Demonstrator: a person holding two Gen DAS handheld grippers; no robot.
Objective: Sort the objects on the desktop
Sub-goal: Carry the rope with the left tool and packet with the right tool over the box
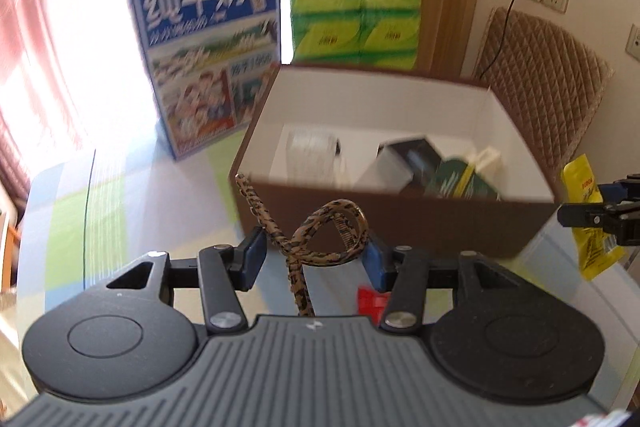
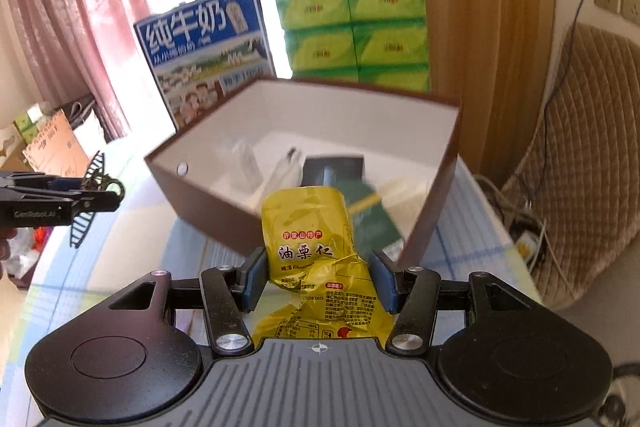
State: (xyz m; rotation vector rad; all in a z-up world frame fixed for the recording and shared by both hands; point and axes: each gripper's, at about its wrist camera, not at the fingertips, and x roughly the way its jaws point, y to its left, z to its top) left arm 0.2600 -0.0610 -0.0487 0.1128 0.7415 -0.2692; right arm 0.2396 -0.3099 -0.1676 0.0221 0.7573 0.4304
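Box [image 1: 396, 227]: brown, open-topped, on the desk [image 1: 120, 195] ahead of both grippers; stiff, a ready drop target.
Yellow snack pouch [image 2: 308, 247]: lifted before the box, pinched at mid-body by the right gripper [image 2: 318, 277]; likely light, crinkly, slippery, so grip the flat middle.
Leopard-print cord [image 1: 320, 231]: limp loop in the left gripper [image 1: 316, 259], jaws narrowed on it; likely to dangle and snag.

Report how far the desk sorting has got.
Done: several items, including a dark box and a green packet, already lie in the brown box. In hand: the left hand-held gripper grips a leopard-print cord; the right hand-held gripper grips a yellow chestnut pouch, both short of the box. Left: dropping both in, plus something red on the table.
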